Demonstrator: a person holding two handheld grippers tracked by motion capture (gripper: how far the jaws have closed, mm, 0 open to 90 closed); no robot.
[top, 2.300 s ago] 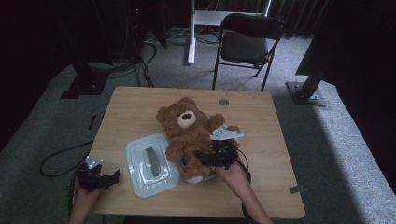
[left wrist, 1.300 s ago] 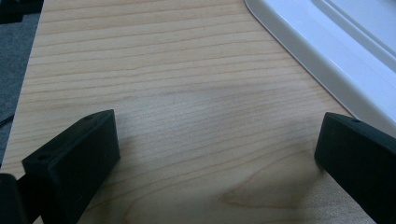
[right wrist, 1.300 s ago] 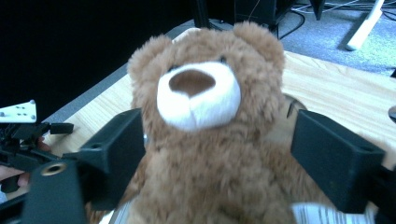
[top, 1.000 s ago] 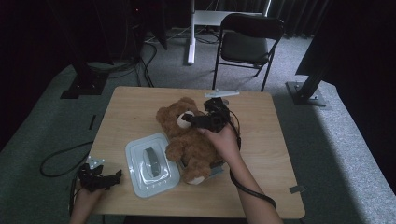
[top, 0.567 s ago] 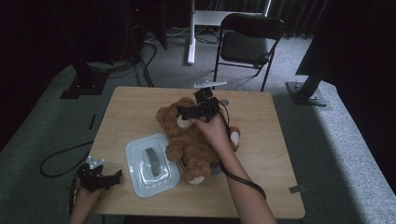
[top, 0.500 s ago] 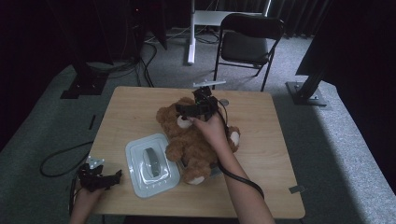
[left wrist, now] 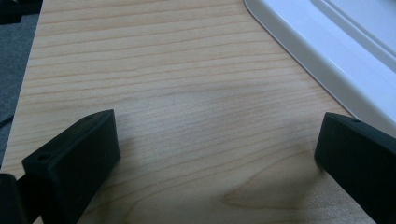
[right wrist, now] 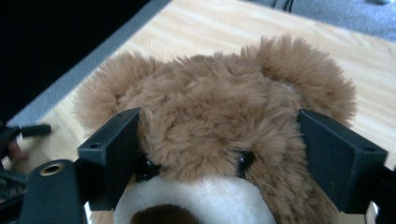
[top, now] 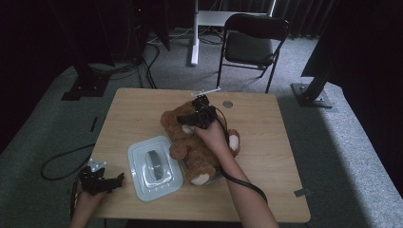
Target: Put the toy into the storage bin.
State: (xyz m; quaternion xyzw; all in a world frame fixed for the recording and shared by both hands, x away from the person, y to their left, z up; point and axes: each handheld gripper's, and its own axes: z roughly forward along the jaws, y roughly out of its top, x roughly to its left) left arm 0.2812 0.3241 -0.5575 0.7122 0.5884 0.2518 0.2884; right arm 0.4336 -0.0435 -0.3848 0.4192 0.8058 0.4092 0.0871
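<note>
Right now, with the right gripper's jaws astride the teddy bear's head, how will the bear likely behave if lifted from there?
The teddy bear looks plush and thick-furred, so the head will probably squash under the right gripper. The body and limbs would likely dangle limply. It seems light for its bulk, and fur may slip a little.

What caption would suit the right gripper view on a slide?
Right tongs closing around the head of a brown teddy bear, one jaw at each side of its face, on a wooden table.
</note>
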